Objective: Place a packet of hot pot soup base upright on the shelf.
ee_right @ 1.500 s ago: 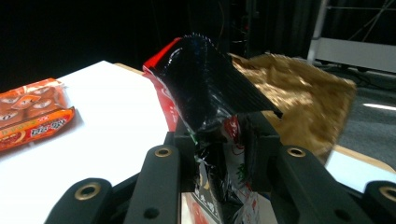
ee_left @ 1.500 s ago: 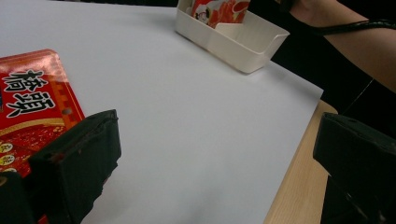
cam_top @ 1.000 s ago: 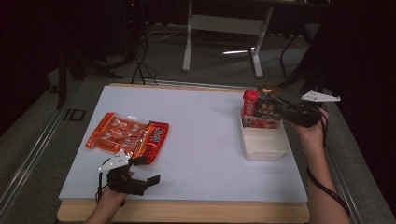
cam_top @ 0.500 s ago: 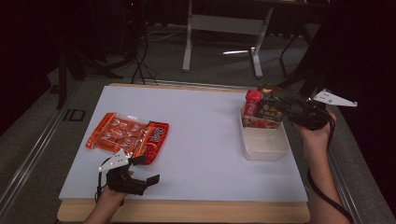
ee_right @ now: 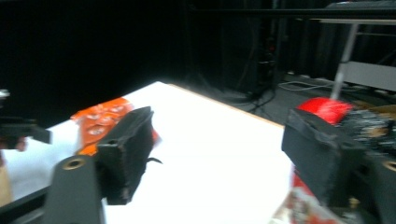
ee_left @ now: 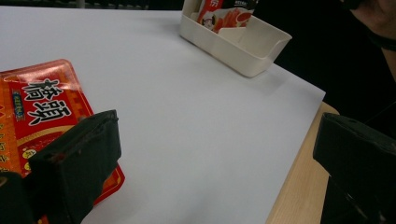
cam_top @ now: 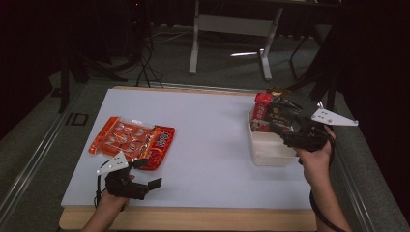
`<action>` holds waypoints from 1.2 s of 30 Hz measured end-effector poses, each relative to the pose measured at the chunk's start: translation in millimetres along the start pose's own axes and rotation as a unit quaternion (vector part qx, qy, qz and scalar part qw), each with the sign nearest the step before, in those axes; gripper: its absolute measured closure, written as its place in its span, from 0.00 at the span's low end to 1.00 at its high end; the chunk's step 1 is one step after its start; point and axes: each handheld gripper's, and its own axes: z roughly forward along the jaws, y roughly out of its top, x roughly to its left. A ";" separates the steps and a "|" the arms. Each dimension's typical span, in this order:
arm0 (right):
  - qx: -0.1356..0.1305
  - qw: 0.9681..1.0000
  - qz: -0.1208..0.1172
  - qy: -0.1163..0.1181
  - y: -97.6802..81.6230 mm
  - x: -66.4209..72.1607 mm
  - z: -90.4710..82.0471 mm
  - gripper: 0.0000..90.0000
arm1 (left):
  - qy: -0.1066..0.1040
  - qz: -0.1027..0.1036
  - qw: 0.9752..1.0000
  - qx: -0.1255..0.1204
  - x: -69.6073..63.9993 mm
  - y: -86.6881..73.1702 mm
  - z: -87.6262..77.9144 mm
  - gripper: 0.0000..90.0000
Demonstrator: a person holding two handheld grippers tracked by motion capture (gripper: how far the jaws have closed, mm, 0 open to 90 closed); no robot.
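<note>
Snack packets, red and dark, glossy [cam_top: 271, 112]: upright in far end of cream plastic bin [cam_top: 269, 151], lower parts hidden by its wall. Right gripper [cam_top: 281, 133]: beside bin's right rim, jaws just opened wide, nothing between; its view blurred. Left gripper [cam_top: 151, 172]: jaws apart, empty, near flat orange-red sweets pack [cam_top: 133, 141], cut off in its view.

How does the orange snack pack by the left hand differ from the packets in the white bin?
The orange snack pack lies flat on the table, out in the open; the packets stand upright inside the white bin at its far end. The pack is wide and orange-red; the packets look narrower, red and dark. Both are printed snack wrappers.
</note>
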 end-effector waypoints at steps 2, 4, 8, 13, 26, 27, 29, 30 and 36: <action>0.002 1.000 0.008 0.007 -4.0 9.1 3.0 0.22 | 0.006 0.001 1.000 0.007 1.1 1.7 -2.0 0.01; 0.002 1.000 0.011 0.018 -8.4 17.3 6.0 0.18 | 0.013 0.005 1.000 0.015 3.4 4.3 -5.1 0.01; 0.006 0.999 0.022 0.042 -16.6 32.9 10.6 0.15 | 0.031 0.006 0.999 0.014 11.2 10.6 -14.3 0.04; 0.015 0.998 0.018 0.063 -25.4 48.1 11.8 0.15 | 0.051 0.022 0.998 0.024 20.4 13.5 -25.9 0.08; 0.044 0.995 0.018 0.091 -50.7 69.3 11.6 0.16 | 0.165 0.009 0.986 0.016 72.7 22.3 -77.5 0.52; 0.045 0.994 0.019 0.093 -51.9 69.9 11.9 0.16 | 0.178 0.008 0.984 0.019 77.8 23.9 -81.7 0.58; 0.049 0.994 0.017 0.096 -54.6 71.8 12.8 0.16 | 0.208 0.004 0.978 0.031 85.9 26.4 -85.4 0.67; 0.052 0.994 0.017 0.098 -55.8 72.4 13.0 0.16 | 0.221 0.000 0.975 0.033 90.1 27.0 -87.0 0.73; 0.053 0.993 0.017 0.101 -57.6 72.7 12.7 0.16 | 0.263 -0.026 0.963 0.048 118.6 23.7 -93.1 0.92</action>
